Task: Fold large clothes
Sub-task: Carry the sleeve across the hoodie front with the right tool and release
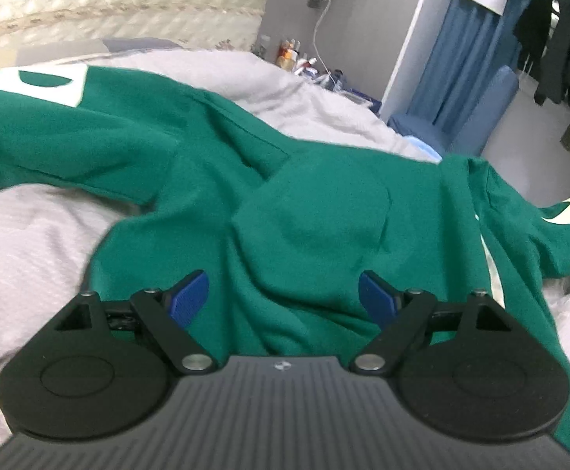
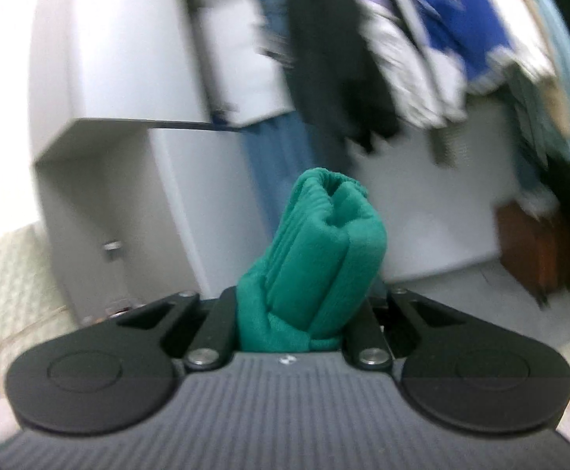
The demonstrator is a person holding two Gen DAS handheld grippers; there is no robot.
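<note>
- The jersey (image 1: pixel 269 180) lies crumpled on the bed (image 1: pixel 26 235), spread ahead of the left gripper (image 1: pixel 283 297) and under it. Green cloth fills the gap between its two blue pads (image 1: pixel 190 293) and runs on past them.
- The left jaws stand wide, with neither pad pressing on cloth. Nothing is held there, and folds of the jersey lie just below and beyond the tips.
- The right gripper (image 2: pixel 302 313) is clamped on a bunched wad of the same green cloth. The wad (image 2: pixel 320 243) sticks out forward between the narrow jaws, ribbed and doubled over, and it looks like a cuff or hem, though I cannot tell which.
- The jersey's long axis runs across the left fingers: from the white print (image 1: pixel 38 82) far to their left, through the hump ahead of them, to a raised ridge at their right (image 1: pixel 476 196).
- That ridge climbs toward the frame's right edge, so I judge the cloth there is pulled up by the right hand's grip.
- My judgement is that the next move turns on the left fingers finding a matching edge. The cloth is nearest to them straight ahead and below, but no clean hem shows there.
- The left view shows the whole lie of the jersey but not the right gripper.
- The right view shows the grip up close against a blurred wardrobe (image 2: pixel 100 78) and hung clothes (image 2: pixel 422 58), and nothing of the bed-side spread.
</note>
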